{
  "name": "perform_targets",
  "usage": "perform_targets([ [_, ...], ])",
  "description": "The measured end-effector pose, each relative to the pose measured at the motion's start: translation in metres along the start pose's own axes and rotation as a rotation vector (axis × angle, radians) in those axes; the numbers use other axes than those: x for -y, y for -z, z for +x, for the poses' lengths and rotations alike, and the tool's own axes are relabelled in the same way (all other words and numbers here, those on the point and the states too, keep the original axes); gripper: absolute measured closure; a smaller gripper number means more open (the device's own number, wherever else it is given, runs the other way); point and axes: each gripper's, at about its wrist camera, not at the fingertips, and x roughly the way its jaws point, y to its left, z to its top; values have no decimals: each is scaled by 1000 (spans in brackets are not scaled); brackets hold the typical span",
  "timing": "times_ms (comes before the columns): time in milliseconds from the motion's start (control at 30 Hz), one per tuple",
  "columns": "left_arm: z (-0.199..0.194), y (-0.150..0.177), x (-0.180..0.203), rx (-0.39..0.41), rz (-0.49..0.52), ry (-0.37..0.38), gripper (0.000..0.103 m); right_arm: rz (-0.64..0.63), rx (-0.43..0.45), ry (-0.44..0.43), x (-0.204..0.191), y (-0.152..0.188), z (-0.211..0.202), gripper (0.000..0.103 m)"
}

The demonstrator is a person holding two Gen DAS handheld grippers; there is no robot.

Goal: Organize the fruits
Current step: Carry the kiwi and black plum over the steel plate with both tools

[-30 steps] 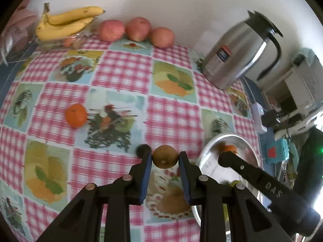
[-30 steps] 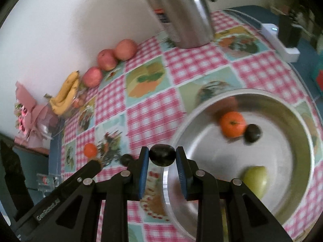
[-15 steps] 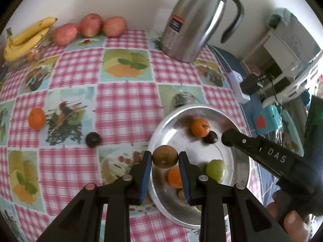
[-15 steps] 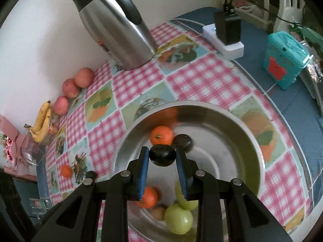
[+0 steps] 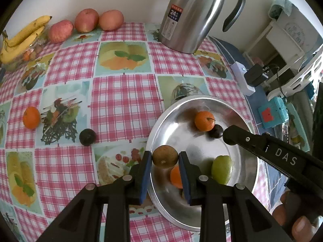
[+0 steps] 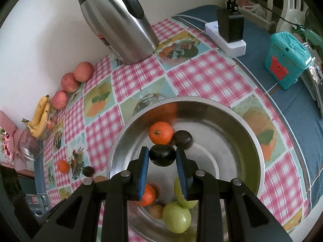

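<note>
My left gripper (image 5: 165,159) is shut on a brown round fruit (image 5: 165,156) and holds it over the left rim of the steel bowl (image 5: 245,185). My right gripper (image 6: 162,155) is shut on a dark plum (image 6: 162,154) above the bowl's middle (image 6: 226,157). The bowl holds two oranges (image 6: 160,132), a dark plum (image 6: 183,139), green apples (image 6: 176,216) and a small brown fruit (image 6: 155,211). On the cloth lie another dark plum (image 5: 87,137) and an orange (image 5: 31,117).
A steel kettle (image 5: 191,14) stands at the back by the wall. Three red apples (image 5: 86,20) and bananas (image 5: 22,38) line the back left. A power strip with a charger (image 6: 228,34) and a teal box (image 6: 286,59) sit to the right.
Both grippers have moved right, from over the cloth to over the bowl, each still holding its fruit. The right gripper has come lower and closer to the bowl's fruit.
</note>
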Motion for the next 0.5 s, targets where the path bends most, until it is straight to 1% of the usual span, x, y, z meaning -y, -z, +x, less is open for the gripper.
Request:
perform_targets([
  [500, 15, 3, 0, -46, 2, -7, 73, -5, -68, 34, -1, 7, 20, 74],
])
